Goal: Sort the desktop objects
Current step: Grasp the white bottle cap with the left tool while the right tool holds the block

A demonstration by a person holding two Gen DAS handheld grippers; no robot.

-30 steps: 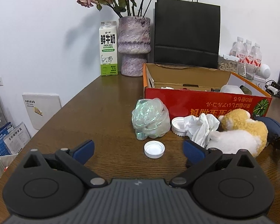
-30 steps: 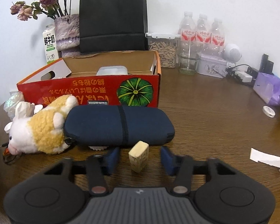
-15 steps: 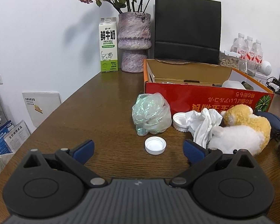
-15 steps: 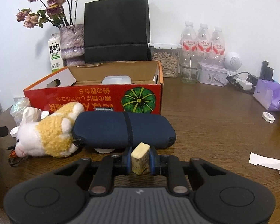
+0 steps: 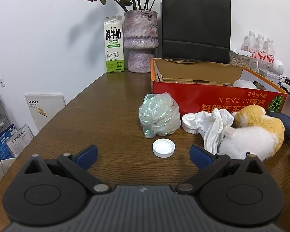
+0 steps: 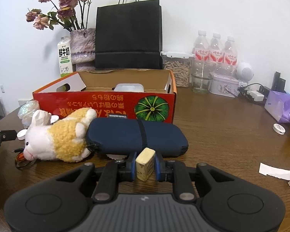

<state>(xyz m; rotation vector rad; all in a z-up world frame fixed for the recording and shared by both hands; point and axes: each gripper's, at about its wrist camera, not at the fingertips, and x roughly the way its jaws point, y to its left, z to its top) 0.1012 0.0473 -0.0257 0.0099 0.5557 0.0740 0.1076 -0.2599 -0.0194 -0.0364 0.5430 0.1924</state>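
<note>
the tile (image 6: pixel 145 163) sat upright between the right gripper (image 6: pixel 145 164)'s blue pads, clamped at its lower sides and seemingly just clear of the table (image 6: pixel 222 131), close in at 6 o'clock of that view. the grip looked narrow and low on the tile, so a quick swing could let it pivot or slip out and drop. the likely goal, by my guess, was the box (image 6: pixel 106 100) at 12 o'clock, and the pouch (image 6: pixel 137 137) lay straight across the way, just beyond the tile; a low carry would knock into it, and the box's front wall called for a clear lift. the plush (image 6: pixel 58 137) lay against the pouch at 10 o'clock. the left gripper (image 5: pixel 143 152) was spread wide and held nothing, a cap (image 5: pixel 163 147) lying between its tips. past the cap at 12 o'clock were a crumpled bag (image 5: pixel 158 116), a lid (image 5: pixel 190 122) and tissue (image 5: pixel 214 123), crowded close enough that closing on the cap might drag the bag. a paper scrap (image 6: pixel 278 174) lay apart at 3 o'clock of the right view.
</note>
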